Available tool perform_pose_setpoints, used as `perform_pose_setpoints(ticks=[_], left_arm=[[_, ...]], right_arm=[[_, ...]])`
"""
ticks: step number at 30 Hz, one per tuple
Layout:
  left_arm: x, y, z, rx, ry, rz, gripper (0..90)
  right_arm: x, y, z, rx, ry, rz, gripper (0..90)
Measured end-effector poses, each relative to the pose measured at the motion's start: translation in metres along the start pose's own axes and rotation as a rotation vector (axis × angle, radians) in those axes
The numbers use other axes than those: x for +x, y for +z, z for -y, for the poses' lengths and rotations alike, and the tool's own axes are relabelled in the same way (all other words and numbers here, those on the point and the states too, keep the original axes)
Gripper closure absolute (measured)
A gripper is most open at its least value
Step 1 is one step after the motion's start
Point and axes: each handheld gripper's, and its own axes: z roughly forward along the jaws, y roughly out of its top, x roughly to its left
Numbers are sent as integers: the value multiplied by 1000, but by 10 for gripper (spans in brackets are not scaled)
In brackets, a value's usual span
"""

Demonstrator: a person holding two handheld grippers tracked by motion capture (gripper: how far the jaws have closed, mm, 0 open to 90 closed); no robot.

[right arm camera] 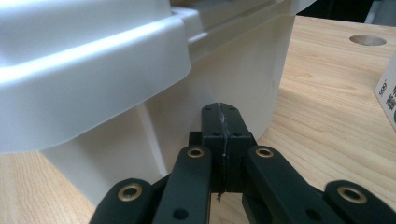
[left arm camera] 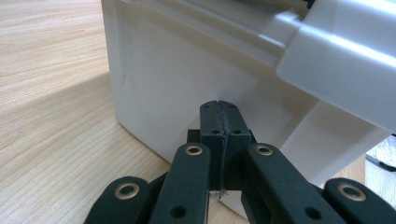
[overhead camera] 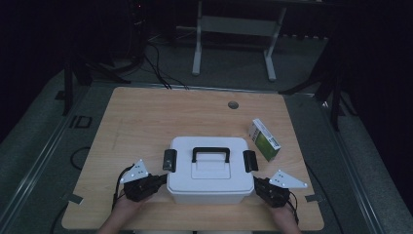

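A white plastic box (overhead camera: 210, 170) with a black handle (overhead camera: 210, 154) and two black side latches sits on the wooden table (overhead camera: 146, 117), near its front edge. My left gripper (overhead camera: 163, 180) is at the box's left side, jaws shut with nothing between them; in the left gripper view its tips (left arm camera: 219, 109) are right at the white wall (left arm camera: 163, 79). My right gripper (overhead camera: 257, 183) is at the box's right side, also shut and holding nothing; its tips (right arm camera: 220, 112) meet the box wall (right arm camera: 243, 70) under the lid's rim.
A small green and white carton (overhead camera: 264, 139) lies on the table to the right of the box. A round cable hole (overhead camera: 233, 105) is near the far edge. Beyond the table stand a grey desk frame (overhead camera: 234, 34) and dark stands on the floor.
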Motion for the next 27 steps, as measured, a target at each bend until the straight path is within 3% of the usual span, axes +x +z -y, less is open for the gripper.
perform_pose_setpoints(ticks=[10, 14, 18, 20, 21, 23, 26, 27], left_arm=[[9, -6, 2, -7, -28, -13, 900], [11, -8, 3, -14, -42, -9, 900], [11, -7, 3, -15, -28, -30, 900], [11, -7, 3, -14, -26, -35, 878], [15, -9, 4, -7, -40, -44, 811], [18, -12, 4, -6, -50, -58, 791], [20, -12, 4, -3, -58, -58, 715], [24, -14, 5, 6, -62, -57, 660]], right_arm=[[3, 10, -5, 12, -20, -11, 900], [3, 13, -5, 7, -5, -23, 900], [2, 13, -5, 6, -25, -29, 900], [1, 15, -4, 5, -32, -27, 867], [-7, 17, 0, 10, -14, 1, 817], [-10, 15, 1, 15, -19, 19, 768], [-11, 13, 1, 13, -31, 30, 750], [-12, 10, 0, 2, -46, 43, 608]])
